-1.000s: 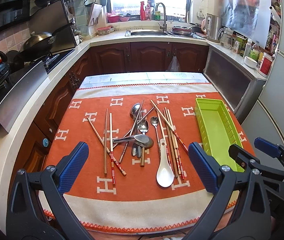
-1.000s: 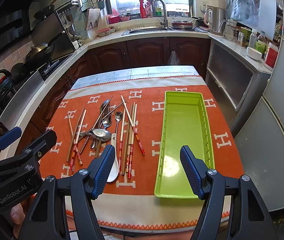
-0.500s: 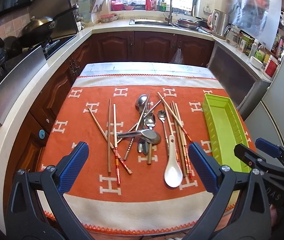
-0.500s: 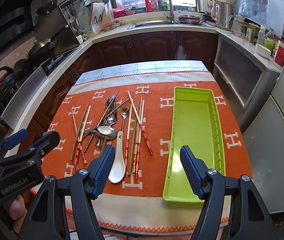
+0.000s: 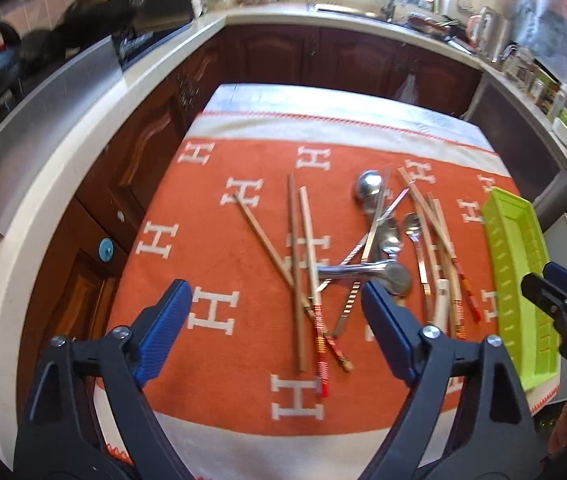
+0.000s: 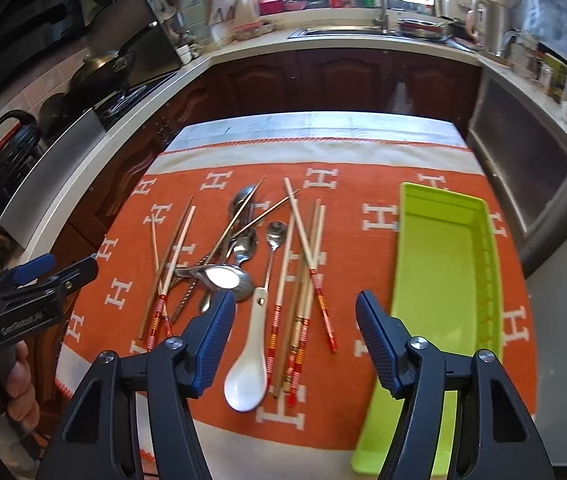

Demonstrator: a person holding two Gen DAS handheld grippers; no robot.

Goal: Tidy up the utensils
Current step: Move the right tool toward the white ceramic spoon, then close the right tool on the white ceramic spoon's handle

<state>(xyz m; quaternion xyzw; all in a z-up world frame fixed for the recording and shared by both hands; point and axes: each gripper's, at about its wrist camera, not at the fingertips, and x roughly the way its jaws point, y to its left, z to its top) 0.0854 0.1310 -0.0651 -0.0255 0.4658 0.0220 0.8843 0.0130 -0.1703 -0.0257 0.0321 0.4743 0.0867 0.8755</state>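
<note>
Green tray [image 6: 439, 264] lies lengthwise at the right side of the orange H-pattern cloth [image 6: 363, 240] on the worktop [image 6: 315, 128]; its floor is bare, nothing in it. All utensils lie loose on the cloth to the tray's left: wooden chopsticks [image 6: 303, 240] with red-banded ends, several metal spoons [image 6: 223, 276] crossed in a heap, and 1 white ceramic spoon [image 6: 247, 364] nearest the camera, bowl end toward the near edge.

Left claw [image 5: 275, 332]: jaws wide apart, nothing between the pads, poised above the left chopsticks [image 5: 295, 276] and the near cloth. Its jaws have just been closing a little. Right claw [image 6: 293, 344]: jaws apart, gripping nothing, with the white spoon and chopstick ends seen between them below. Jaws also just closing slightly.

Versus 1 second ago: both claws are nearer the cloth and further over the heap; utensils fill more of each view. Utensils and tray unmoved. Left view is motion-blurred.
</note>
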